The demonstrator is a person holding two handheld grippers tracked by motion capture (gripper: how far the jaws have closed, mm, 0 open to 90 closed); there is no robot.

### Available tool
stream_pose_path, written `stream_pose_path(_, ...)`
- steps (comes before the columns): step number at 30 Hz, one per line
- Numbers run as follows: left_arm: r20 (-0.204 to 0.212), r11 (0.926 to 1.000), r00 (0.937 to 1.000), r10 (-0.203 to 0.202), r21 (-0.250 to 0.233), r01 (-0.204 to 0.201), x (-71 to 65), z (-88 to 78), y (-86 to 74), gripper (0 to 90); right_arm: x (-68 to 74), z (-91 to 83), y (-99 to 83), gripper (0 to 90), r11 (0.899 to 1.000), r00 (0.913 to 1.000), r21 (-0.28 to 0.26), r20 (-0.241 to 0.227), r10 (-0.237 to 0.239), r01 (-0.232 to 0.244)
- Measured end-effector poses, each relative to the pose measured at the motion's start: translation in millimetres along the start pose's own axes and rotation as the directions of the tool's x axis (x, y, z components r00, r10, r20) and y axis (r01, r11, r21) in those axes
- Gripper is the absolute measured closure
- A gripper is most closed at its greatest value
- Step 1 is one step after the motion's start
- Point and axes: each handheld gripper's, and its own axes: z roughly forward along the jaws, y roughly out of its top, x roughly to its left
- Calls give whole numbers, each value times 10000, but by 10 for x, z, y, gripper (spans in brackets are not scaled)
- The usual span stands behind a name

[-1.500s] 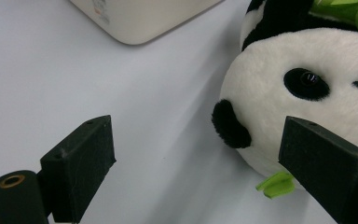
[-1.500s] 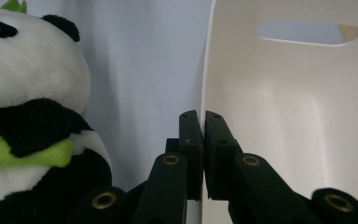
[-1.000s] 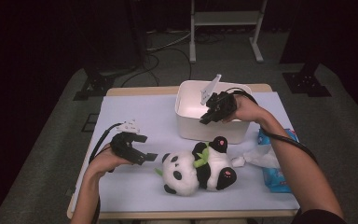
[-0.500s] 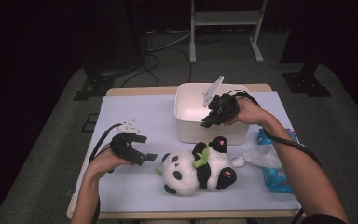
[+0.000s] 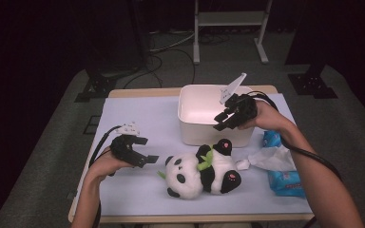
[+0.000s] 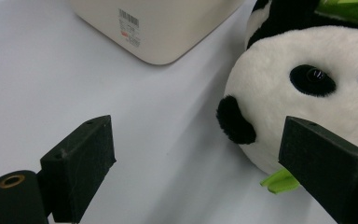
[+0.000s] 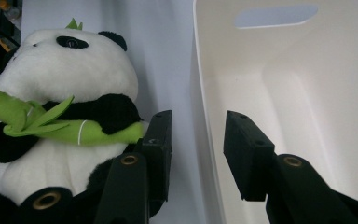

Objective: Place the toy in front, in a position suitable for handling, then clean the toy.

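A white plastic bin stands at the middle back of the table, and its inside looks bare in the right gripper view. A panda plush with a green bamboo sprig lies in front of it. My right gripper is at the bin's near right rim. Its jaws have just been opening and now straddle the bin wall without pressing on it, so the right gripper is open. My left gripper rests wide open left of the panda. In its own view the left gripper has the panda head beside its right jaw.
A blue wipes pack with a white tissue pulled out lies at the right edge. The light table cover is bare at the left and back left. A stand and cables are on the floor behind.
The right gripper's jaws have spread apart at the bin's near wall, and that hand has shifted a little to the right. The left hand, the panda and the bin have stayed put.
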Motion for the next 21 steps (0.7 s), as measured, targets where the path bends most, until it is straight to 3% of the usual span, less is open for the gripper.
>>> stream_pose_path(9, -12, 10000, 10000, -35, 0, 35, -12, -6, -7, 96, 194, -213, -134, 550, 9980, 9985, -400, 194, 506, -498)
stream_pose_path(21, 23, 10000, 10000, 66, 13, -66, -30, 4, 14, 95, 491, -371, -322, 476, 9966, 9980, -626, 309, 546, -526)
